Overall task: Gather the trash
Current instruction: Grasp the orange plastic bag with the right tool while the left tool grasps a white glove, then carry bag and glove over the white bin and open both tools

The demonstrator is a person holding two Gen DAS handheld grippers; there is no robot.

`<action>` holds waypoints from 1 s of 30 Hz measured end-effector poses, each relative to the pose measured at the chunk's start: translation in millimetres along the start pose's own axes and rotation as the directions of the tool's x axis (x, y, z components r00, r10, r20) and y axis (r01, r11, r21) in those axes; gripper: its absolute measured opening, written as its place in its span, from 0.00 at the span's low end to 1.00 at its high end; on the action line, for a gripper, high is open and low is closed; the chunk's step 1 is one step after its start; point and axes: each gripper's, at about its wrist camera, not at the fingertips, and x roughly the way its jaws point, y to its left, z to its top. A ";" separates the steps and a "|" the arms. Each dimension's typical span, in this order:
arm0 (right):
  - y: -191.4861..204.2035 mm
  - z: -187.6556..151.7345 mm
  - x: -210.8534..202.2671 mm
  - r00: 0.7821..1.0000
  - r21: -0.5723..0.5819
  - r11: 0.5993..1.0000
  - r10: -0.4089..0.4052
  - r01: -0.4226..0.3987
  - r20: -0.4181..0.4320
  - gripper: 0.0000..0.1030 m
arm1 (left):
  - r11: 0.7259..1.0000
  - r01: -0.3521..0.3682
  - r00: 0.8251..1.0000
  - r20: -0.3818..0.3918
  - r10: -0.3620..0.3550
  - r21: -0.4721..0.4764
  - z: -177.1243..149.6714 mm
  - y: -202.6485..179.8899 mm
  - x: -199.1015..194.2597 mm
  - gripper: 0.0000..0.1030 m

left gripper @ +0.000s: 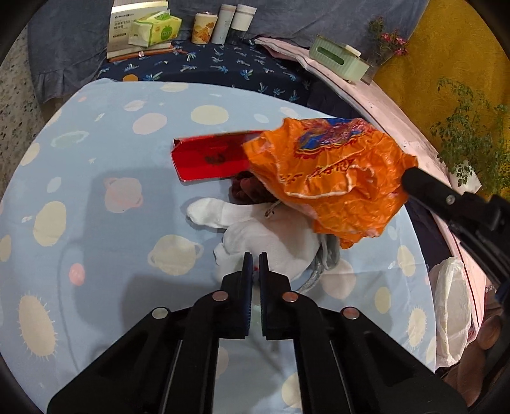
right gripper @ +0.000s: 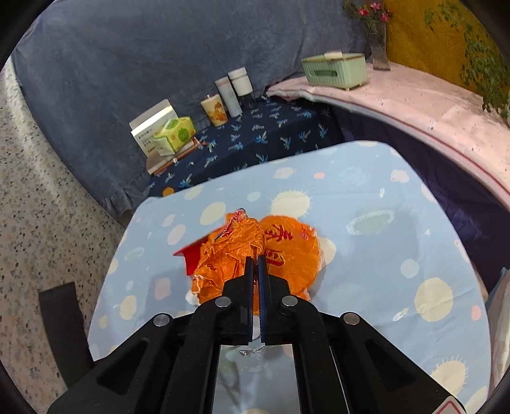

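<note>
Left gripper (left gripper: 254, 258): we are holding its jaws nearly together over the white cloth (left gripper: 271, 237); a sliver of red shows between the pads, and we cannot tell whether anything is pinched.
Right gripper (right gripper: 255, 261): we are keeping it clamped on the edge of the orange plastic bag (right gripper: 255, 251), its jaws almost touching.
Orange plastic bag: in the left wrist view it is hanging crumpled from the right gripper's finger, above the blue planet-print sheet (left gripper: 105, 203).
Red box (left gripper: 207, 156): it is lying flat on the sheet, its right end hidden under the bag.
White cloth: it is lying bunched on the sheet just below the bag, with a dark brown item (left gripper: 251, 191) beside it.
Behind: we are seeing a tissue pack (left gripper: 156, 28) and three canisters (left gripper: 223, 24) standing on the navy palm-print cloth.
</note>
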 end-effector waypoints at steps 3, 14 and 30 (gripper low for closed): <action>4.0 4.4 -20.6 0.999 -0.009 1.000 0.007 -0.007 0.043 0.03 | 1.000 0.005 1.000 0.028 -0.005 0.000 -0.6 -3.1 -14.8 0.03; 2.8 9.7 -87.4 0.987 -0.019 1.000 0.009 -0.006 0.158 0.03 | 0.999 0.030 0.989 0.143 -0.034 0.034 4.1 -33.1 -82.9 0.03; -47.3 -8.4 -164.1 0.966 0.030 0.998 -0.059 0.053 0.251 0.03 | 0.984 0.078 0.970 0.218 -0.112 0.159 0.7 -117.9 -137.7 0.03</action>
